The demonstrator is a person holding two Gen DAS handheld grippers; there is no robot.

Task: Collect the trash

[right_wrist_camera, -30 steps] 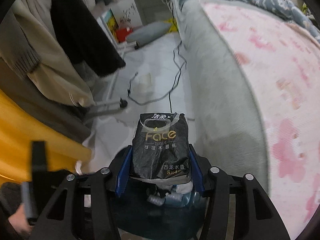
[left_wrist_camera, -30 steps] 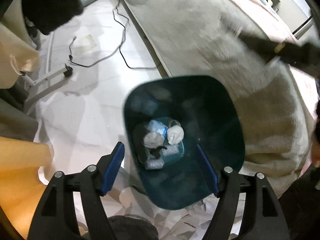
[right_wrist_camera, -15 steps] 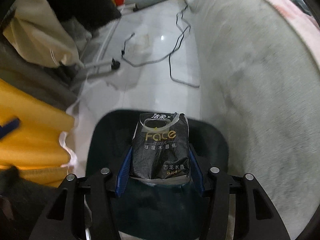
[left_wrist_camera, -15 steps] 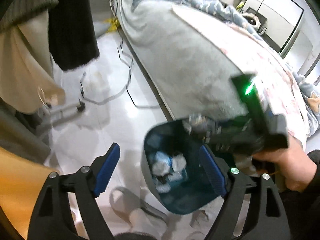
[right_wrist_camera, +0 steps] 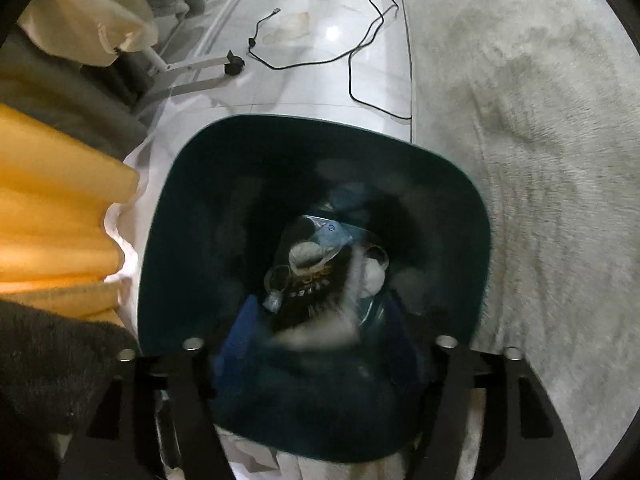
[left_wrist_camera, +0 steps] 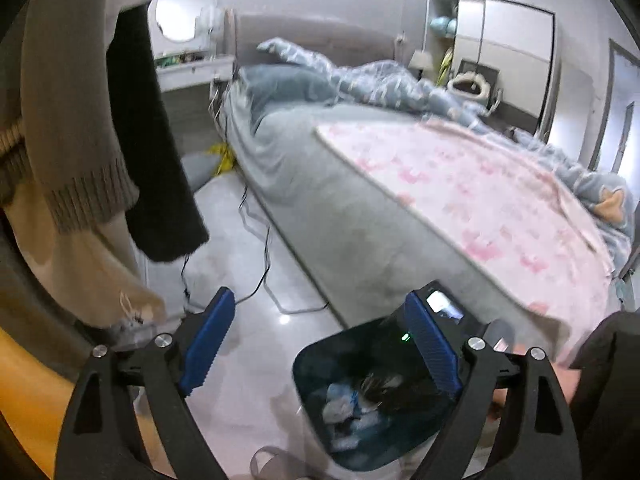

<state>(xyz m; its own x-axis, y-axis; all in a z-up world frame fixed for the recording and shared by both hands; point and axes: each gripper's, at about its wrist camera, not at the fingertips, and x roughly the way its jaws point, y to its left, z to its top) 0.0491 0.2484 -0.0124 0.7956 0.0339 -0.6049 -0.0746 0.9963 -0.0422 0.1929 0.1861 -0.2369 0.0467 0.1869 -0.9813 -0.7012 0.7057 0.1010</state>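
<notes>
The dark teal bin (right_wrist_camera: pixel 168 240) holds crumpled white tissues (right_wrist_camera: pixel 376 276), clear plastic wrap and the black tissue pack (right_wrist_camera: pixel 312 292), blurred among them. Above the bin, the right gripper (right_wrist_camera: pixel 320 344) has just been opening, its jaws clear of the pack. The left gripper (left_wrist_camera: pixel 320 344), spread wide, grips nothing. A grey-sided bed (left_wrist_camera: pixel 352 216) adjoins the bin; a black cable (right_wrist_camera: pixel 352 64) trails beyond.

We're seeing dim indoor light, with a round lamp (left_wrist_camera: pixel 182 10) blown out white at the top left. Ceiling glare spots shine on the floor (right_wrist_camera: pixel 332 34). Both fisheye views bend hard and go black at the corners. The bin (right_wrist_camera: pixel 192 240) interior is dark, and the right gripper's fingers (right_wrist_camera: pixel 240 344) smear with motion blur.
</notes>
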